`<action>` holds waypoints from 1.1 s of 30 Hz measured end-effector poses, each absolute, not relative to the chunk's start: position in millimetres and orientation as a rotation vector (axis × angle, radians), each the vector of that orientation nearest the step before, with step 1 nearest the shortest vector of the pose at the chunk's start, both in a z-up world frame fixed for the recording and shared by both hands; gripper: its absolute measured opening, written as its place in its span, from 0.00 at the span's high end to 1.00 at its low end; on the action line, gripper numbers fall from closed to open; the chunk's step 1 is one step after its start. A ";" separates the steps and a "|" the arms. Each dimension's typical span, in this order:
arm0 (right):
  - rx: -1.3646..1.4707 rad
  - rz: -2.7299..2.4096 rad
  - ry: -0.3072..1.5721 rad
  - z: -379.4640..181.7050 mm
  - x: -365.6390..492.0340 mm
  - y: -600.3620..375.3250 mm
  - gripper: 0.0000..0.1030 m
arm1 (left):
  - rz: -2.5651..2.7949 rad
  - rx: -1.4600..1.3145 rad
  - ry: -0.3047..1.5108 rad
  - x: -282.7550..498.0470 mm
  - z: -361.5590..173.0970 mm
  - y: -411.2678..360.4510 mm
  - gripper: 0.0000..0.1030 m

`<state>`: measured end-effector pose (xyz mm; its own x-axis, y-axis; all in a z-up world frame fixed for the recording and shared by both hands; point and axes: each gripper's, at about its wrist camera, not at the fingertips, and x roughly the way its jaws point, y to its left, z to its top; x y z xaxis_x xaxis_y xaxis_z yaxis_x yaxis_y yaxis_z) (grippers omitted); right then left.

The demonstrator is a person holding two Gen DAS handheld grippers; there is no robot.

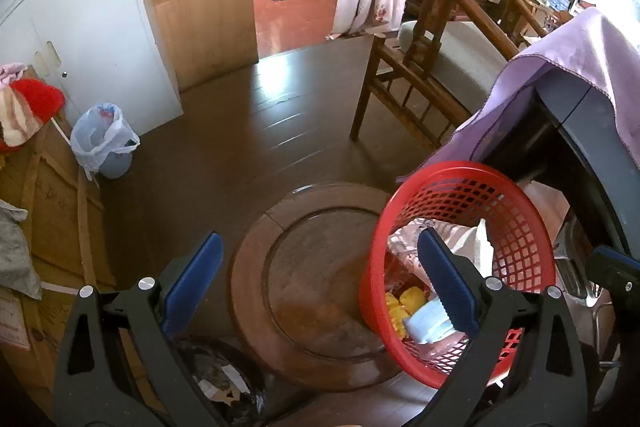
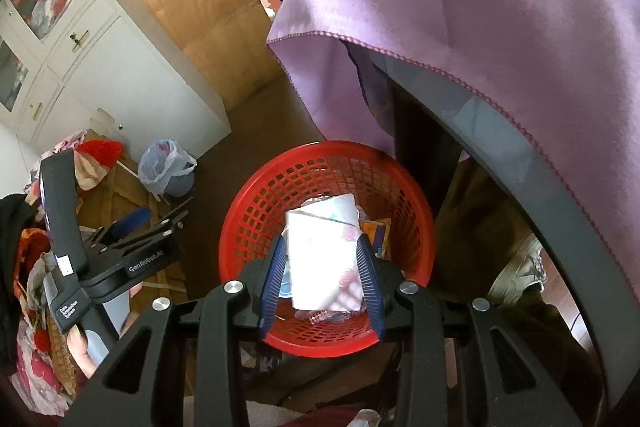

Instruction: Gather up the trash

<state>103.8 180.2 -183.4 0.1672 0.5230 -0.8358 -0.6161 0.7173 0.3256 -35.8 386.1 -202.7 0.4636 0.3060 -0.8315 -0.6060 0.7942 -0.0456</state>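
Right tongs (image 2: 323, 267) are clamped on a white paper packet with pink and pale blue print (image 2: 324, 255), blue pads pressing both its sides, and it hangs right over the mouth of the red mesh basket (image 2: 256, 211). The basket stands on the floor, tucked against the purple cloth (image 2: 460, 7) draped over a grey-edged counter (image 2: 500, 143). More trash lies inside it: yellow pieces (image 1: 404, 301) and a pale blue-and-white wrapper (image 1: 430, 319). Left tongs (image 1: 320, 287) are spread wide with nothing between them, hovering above a round wooden stool (image 1: 304, 287) just beside the basket.
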 end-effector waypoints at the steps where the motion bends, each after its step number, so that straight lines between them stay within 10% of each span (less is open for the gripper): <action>1: -0.092 0.811 1.144 -183.4 102.7 179.8 0.64 | 0.573 -0.356 0.930 -35.9 -200.7 384.3 0.08; 33: 0.139 0.834 0.826 -90.0 33.2 -14.2 0.42 | 0.585 -0.105 0.730 -49.3 -41.2 212.5 0.07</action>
<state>33.2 -14.2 -90.0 0.3877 0.7041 -0.5949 -0.6022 0.6821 0.4149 -49.3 212.5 -41.2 0.5941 0.4669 -0.6550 -0.5377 0.8361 0.1083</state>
